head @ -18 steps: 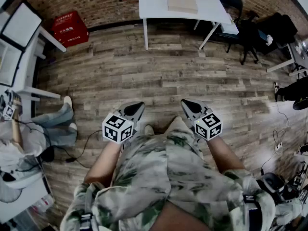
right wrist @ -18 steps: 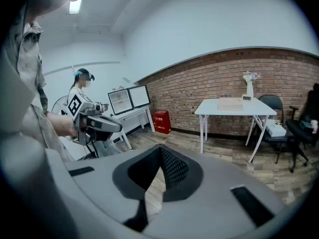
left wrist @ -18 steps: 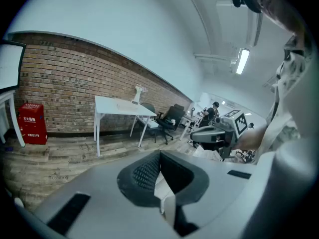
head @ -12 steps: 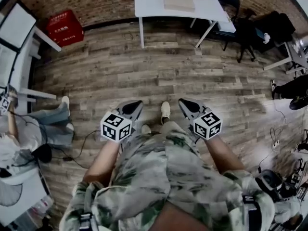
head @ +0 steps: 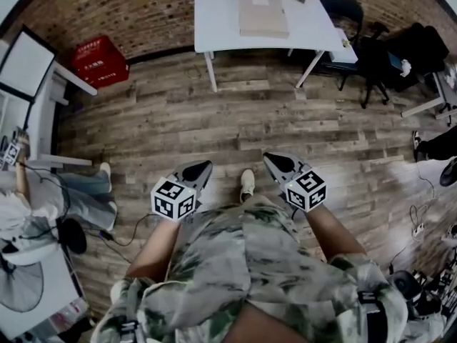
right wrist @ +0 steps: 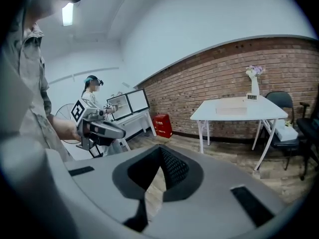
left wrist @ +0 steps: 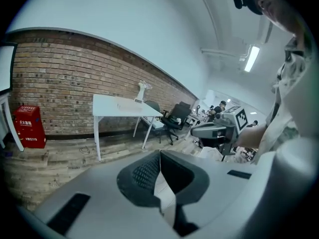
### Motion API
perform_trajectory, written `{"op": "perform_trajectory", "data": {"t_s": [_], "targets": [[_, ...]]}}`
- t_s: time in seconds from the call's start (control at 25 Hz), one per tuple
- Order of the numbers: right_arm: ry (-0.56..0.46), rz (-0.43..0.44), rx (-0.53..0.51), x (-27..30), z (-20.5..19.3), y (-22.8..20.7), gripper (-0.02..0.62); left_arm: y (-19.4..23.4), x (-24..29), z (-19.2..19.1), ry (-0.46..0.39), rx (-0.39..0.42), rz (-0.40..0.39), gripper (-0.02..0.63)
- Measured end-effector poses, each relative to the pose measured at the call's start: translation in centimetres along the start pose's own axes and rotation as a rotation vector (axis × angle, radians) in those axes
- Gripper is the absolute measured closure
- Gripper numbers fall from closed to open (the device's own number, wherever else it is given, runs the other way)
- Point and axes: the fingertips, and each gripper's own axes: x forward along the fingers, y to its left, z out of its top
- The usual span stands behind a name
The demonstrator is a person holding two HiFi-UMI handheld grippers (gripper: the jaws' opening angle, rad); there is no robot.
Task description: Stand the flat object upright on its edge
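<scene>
A flat tan object (head: 263,15) lies on a white table (head: 214,20) at the far side of the room; the same flat object (right wrist: 231,110) shows small on the table in the right gripper view. My left gripper (head: 199,169) and right gripper (head: 274,163) are held side by side in front of my body, well short of the table. Both are shut with nothing between the jaws, which meet at their tips. The left gripper (left wrist: 158,156) looks over wooden floor toward the table (left wrist: 117,105). The right gripper (right wrist: 160,151) does the same.
A red crate (head: 98,61) stands by the brick wall at the left. Black office chairs (head: 371,48) crowd the table's right side. A seated person (head: 43,206) and white desks with monitors (head: 25,63) are at the left. Cables (head: 118,227) run over the wooden floor.
The table and the flat object have come lower and further into the head view. Both grippers stay shut and side by side. One shoe now shows between them.
</scene>
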Motion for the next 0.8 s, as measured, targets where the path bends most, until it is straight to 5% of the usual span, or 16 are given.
{"op": "perform_trajectory", "data": {"t_s": [0.44, 0.8], "targets": [[-0.002, 0.013, 0.009, 1.7, 4.0, -14.7, 0.519, 1.5, 12.8, 10.8, -0.026, 0.048, 0.034, 0.578], [-0.024, -0.042, 0.068, 3.2, 5.9, -21.5, 0.515, 4.4, 17.2, 14.4, 0.002, 0.038, 0.031, 0.577]]}}
